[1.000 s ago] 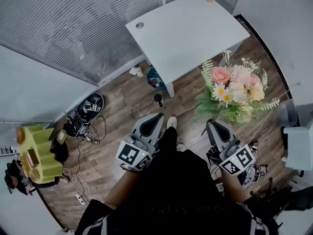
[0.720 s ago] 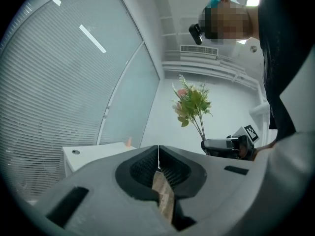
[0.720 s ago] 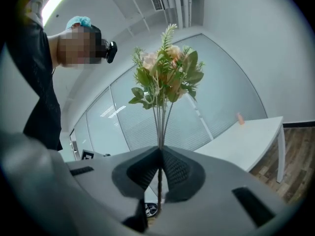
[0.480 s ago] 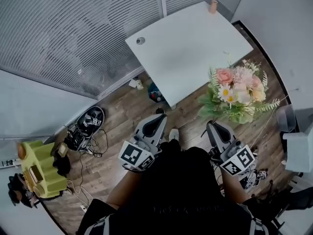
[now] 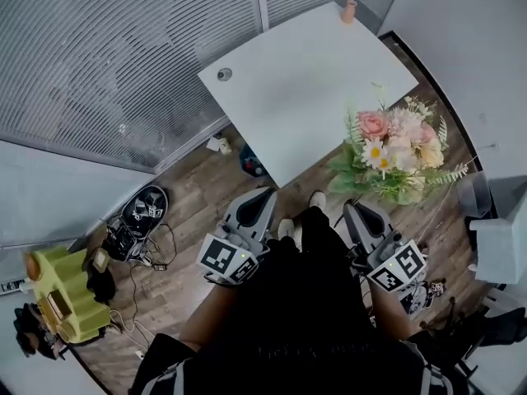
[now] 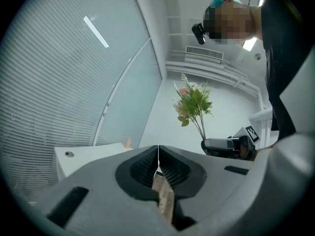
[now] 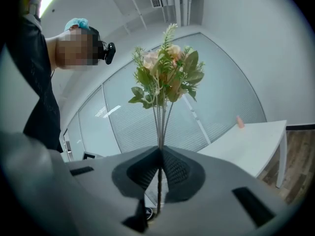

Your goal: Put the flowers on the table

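Observation:
My right gripper (image 5: pixel 356 210) is shut on the thin stems of a bouquet of flowers (image 5: pixel 398 151), pink, white and yellow blooms with green leaves, held upright at the right of the head view. In the right gripper view the stems (image 7: pixel 160 132) rise from the shut jaws (image 7: pixel 160 154) to the blooms (image 7: pixel 165 73). The white table (image 5: pixel 305 81) stands ahead, its near corner just left of the bouquet. My left gripper (image 5: pixel 262 197) is shut with nothing in it; in the left gripper view its jaws (image 6: pixel 158 154) meet, and the bouquet (image 6: pixel 193 104) shows beyond.
A small orange object (image 5: pixel 350 10) stands at the table's far edge. On the wood floor lie black gear and cables (image 5: pixel 136 220) at left and a yellow-green unit (image 5: pixel 62 290) at far left. Blinds-covered glass walls (image 5: pixel 123 56) run behind. White furniture (image 5: pixel 498 249) sits at right.
The person has stepped closer to the table; the table's near corner now sits closer to the bouquet. Both grippers keep their pose and the right one still holds the flowers.

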### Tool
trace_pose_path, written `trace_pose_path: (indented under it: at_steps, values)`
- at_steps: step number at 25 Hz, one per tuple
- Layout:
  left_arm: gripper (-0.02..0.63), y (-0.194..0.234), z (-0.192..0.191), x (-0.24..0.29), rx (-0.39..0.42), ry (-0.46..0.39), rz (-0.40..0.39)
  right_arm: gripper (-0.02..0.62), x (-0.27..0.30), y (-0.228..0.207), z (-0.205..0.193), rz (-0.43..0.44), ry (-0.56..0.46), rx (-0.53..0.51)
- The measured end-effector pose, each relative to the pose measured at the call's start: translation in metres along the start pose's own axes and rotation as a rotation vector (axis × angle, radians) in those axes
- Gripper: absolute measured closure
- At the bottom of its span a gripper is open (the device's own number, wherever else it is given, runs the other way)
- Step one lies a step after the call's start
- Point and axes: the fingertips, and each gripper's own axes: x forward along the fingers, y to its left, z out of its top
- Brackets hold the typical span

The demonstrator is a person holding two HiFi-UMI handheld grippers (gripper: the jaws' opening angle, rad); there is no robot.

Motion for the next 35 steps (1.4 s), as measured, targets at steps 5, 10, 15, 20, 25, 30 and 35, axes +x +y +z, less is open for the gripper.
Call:
trace_pose_path:
  at_steps: [5, 10, 15, 20, 25, 30, 35]
  values:
    - [0.588, 0.013, 0.004, 0.018, 0.011, 0.006, 0.031, 0.556, 0.019, -0.024, 0.005, 0.019, 0.014, 0.017]
    - [0.588, 0.032, 0.011, 0.044, 0.027, 0.012, 0.07, 0.555, 0.045, -0.052, 0.014, 0.071, 0.031, 0.022]
    - [0.588, 0.038, 0.017, 0.076, 0.026, 0.005, 0.102, 0.556, 0.06, -0.082, 0.027, 0.109, 0.049, 0.029]
    - [0.588, 0.048, 0.021, 0.109, 0.013, 0.001, 0.14, 0.556, 0.078, -0.116, 0.039, 0.146, 0.069, 0.037]
    - [0.588, 0.079, 0.024, 0.129, -0.016, -0.003, 0.195, 0.556, 0.117, -0.144, 0.038, 0.181, 0.127, 0.07]
    - [0.588, 0.078, 0.025, 0.129, -0.021, -0.021, 0.244, 0.556, 0.126, -0.153, 0.038, 0.221, 0.146, 0.073]
    - [0.588, 0.061, 0.025, 0.133, -0.003, -0.016, 0.233, 0.556, 0.124, -0.159, 0.035, 0.207, 0.169, 0.082]
